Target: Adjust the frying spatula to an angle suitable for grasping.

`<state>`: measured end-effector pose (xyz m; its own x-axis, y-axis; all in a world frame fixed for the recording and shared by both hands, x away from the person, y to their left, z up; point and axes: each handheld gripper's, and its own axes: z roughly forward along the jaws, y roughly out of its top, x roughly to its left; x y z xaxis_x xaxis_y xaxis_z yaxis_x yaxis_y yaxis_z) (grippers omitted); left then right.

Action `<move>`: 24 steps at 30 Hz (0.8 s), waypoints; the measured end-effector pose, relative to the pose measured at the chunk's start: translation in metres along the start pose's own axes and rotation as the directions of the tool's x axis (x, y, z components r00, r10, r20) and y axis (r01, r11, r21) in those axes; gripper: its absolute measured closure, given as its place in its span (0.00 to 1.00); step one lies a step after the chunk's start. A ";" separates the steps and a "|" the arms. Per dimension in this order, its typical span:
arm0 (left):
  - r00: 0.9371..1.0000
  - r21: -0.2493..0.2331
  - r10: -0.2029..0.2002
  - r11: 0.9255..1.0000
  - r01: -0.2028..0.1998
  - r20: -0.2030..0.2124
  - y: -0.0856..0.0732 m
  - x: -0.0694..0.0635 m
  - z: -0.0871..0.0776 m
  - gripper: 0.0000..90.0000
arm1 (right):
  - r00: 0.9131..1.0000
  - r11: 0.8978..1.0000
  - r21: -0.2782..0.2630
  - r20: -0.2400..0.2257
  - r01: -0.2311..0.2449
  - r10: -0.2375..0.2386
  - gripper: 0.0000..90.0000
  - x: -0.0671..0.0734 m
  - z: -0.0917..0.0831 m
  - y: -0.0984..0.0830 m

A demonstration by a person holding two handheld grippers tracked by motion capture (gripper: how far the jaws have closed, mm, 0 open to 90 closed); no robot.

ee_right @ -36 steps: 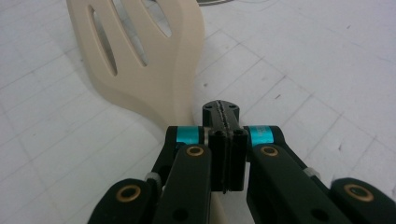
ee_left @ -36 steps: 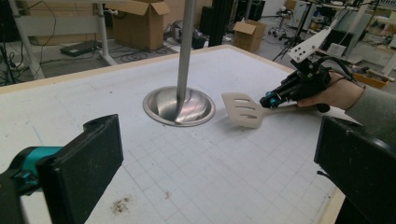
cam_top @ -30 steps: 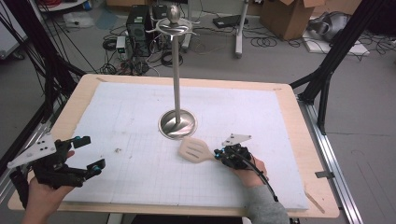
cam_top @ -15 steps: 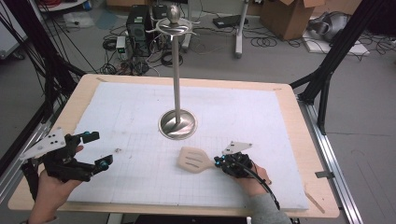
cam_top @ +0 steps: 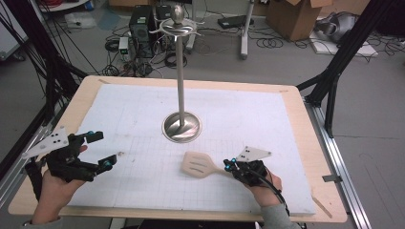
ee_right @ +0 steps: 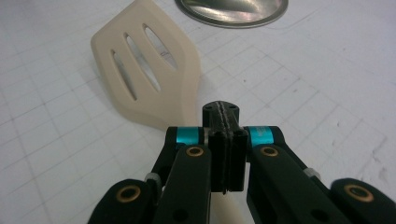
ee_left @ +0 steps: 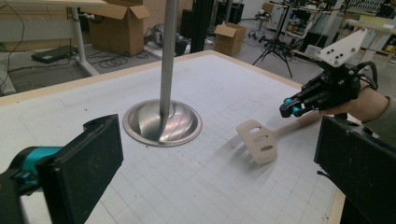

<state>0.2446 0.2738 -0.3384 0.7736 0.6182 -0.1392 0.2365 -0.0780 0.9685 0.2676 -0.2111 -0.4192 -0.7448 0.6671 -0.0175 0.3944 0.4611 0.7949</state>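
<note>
The cream slotted plastic spatula [cam_top: 199,165] is gripped by its handle in the right claw [cam_top: 231,166], which is clenched on it; the blade juts out ahead of the jaws, low over the white gridded mat [cam_top: 143,119] and seemingly lifted just clear of it. Beyond the blade stands the tall steel utensil stand [cam_top: 181,71], its round base [ee_left: 162,122] just past the spatula and its hooks [cam_top: 177,27] high at the top, all bare. So the pick-up looks done, while raising the spatula and hanging it on a hook remains. The left claw [cam_top: 98,150] rests released, well away at the bench [cam_top: 310,143] edge
</note>
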 end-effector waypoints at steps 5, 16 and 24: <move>1.000 -0.004 0.011 1.000 -0.011 0.008 0.002 0.003 0.002 0.02 | 1.000 0.999 -0.017 0.003 -0.027 0.027 1.00 0.000 -0.015 -0.011; 0.999 -0.006 0.017 1.000 -0.017 0.042 0.000 0.009 0.009 0.02 | 0.995 0.993 -0.074 0.014 -0.093 0.094 1.00 0.001 -0.048 -0.033; 0.999 -0.010 0.021 1.000 -0.020 0.044 0.002 0.009 0.010 0.02 | 0.989 0.986 -0.091 0.029 -0.139 0.142 1.00 -0.001 -0.064 -0.053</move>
<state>0.2582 0.2717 -0.3397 0.8034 0.5815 -0.1281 0.2150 -0.0827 0.9731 0.2126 -0.2740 -0.4226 -0.6651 0.7427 0.0779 0.4433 0.3086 0.8416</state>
